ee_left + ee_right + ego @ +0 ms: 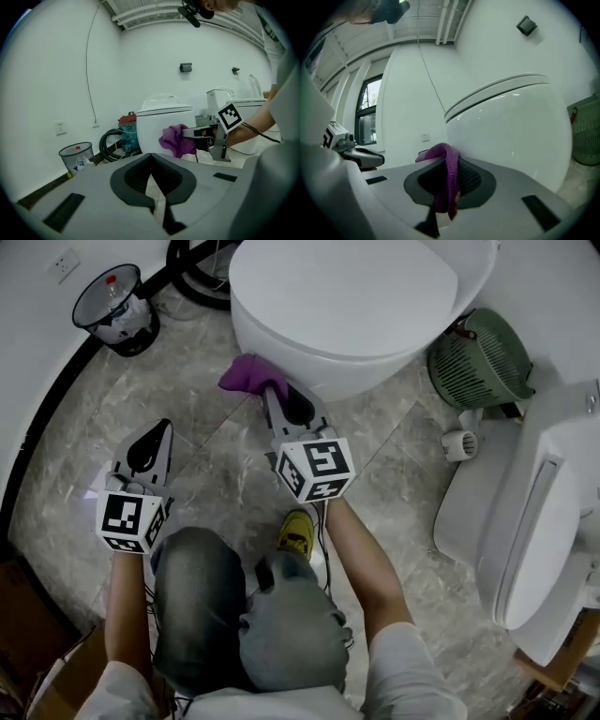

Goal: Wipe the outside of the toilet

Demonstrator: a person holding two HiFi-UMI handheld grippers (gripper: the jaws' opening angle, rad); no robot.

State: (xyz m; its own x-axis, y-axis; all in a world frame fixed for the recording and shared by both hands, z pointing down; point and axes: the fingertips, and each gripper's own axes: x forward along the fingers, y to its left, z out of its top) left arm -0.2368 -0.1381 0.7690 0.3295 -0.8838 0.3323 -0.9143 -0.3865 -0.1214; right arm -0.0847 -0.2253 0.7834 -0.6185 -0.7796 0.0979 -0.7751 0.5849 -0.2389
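Right gripper point(275, 395) is clenched on the purple cloth point(246, 373), and the right gripper view confirms it: a fold is pinched between the pads, with a loose tail hanging below. It sits low against the near side of the toilet point(347, 306), just under the overhang of the closed lid. Whether the fabric is pressed onto the glaze or only just beside it, no view settles. Left gripper point(157, 432) hangs off toward the near left of the toilet, well apart from it, jaws closed together on nothing. That cloth looks light, soft and floppy, so it should bunch and drag rather than hold a shape. A grip across a thick wad, with fabric leading the tips, would likely keep hard jaws off the bowl. The toilet itself reads as rigid, fixed and slick, so the cloth should glide but may slip round in the pinch. The back of the toilet is cut off at the top of the head view, and its foot is tucked under the bowl's curve. The waste bin point(114, 307) sits beyond the toilet's left, contents hard to make out.
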